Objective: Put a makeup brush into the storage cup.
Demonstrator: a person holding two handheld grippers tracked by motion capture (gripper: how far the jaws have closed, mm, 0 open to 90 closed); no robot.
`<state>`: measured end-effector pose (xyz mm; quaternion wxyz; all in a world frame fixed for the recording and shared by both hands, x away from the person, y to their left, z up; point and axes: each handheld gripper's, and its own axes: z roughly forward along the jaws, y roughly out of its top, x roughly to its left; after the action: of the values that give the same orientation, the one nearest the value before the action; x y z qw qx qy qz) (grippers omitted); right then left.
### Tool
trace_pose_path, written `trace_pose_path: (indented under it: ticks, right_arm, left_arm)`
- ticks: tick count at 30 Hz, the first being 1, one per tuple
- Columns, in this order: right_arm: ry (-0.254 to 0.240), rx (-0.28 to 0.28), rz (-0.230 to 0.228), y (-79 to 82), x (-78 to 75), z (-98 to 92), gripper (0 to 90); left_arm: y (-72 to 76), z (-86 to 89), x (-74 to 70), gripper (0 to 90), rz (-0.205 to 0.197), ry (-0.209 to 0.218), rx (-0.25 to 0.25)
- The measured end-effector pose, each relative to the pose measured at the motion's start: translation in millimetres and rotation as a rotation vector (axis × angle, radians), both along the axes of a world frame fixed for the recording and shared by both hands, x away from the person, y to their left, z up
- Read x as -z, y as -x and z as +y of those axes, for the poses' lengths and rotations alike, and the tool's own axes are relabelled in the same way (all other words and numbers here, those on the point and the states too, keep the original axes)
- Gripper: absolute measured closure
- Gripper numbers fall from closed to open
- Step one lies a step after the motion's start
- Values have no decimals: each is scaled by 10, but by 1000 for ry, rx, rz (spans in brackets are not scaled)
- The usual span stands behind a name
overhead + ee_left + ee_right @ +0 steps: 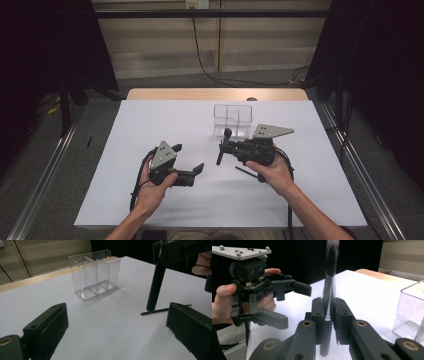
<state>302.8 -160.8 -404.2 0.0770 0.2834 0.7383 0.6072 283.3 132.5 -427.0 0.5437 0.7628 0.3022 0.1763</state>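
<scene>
High view first: the left gripper (pixel 188 158) lies low on the white bench (pixel 150 125) with its jaws spread wide and nothing between them. The right gripper (pixel 223 146) is clamped on a black makeup brush (pixel 223 146), just in front of the clear divided organizer (pixel 233 120). A thin black pencil-like stick (pixel 246 172) lies flat on the bench by the right hand (pixel 270 170).

Writing? None that can be read anywhere: the grey plates carry only screws, and the organizer is bare plastic.

Over to the left gripper view: its two black pads stand far apart at the bottom corners, and between them the organizer (pixel 94 273) shows its separate compartments clearly. The brush handle (pixel 155 282) hangs steeply, its end touching or just above the bench, I cannot tell which, right next to the thin stick (pixel 160 310).

The right gripper view gives the grip itself: the pads pinch the brush (pixel 329 296) at its shiny ferrule, dark bristles blurred at the top, handle running down between the jaws. It also shows the left gripper (pixel 297 305) from the front, held in the left hand (pixel 227 302), jaws agape, and a corner of the organizer (pixel 412 310) at the right edge.
</scene>
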Motion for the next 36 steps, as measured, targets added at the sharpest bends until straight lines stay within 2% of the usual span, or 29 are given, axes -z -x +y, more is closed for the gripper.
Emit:
trace_pose_path:
  ticks: [3,5,7,12,19,27,31,36]
  right_arm:
    - [9,8,-1,8,3,-30,797]
    - [11,11,-1,11,4,-52,797]
    - [18,17,-2,15,2,-84,797]
    - [22,38,-5,15,-6,-171,797]
    - [21,53,-3,11,-11,-219,797]
    - [38,75,-9,-19,-29,-249,796]
    - [46,90,-20,-32,-56,-289,796]
    - [44,113,-27,-60,-85,-347,796]
  left_arm:
    - [24,43,19,36,-12,38,-9]
    - [36,71,33,29,-31,35,-26]
    - [40,114,41,27,-15,56,-24]
    - [57,227,39,26,-28,50,-48]
    - [62,383,42,26,-20,57,-93]
    - [85,509,19,26,-31,54,-96]
    - [110,587,11,26,-33,57,-113]
    - [168,699,32,26,-28,42,-122]
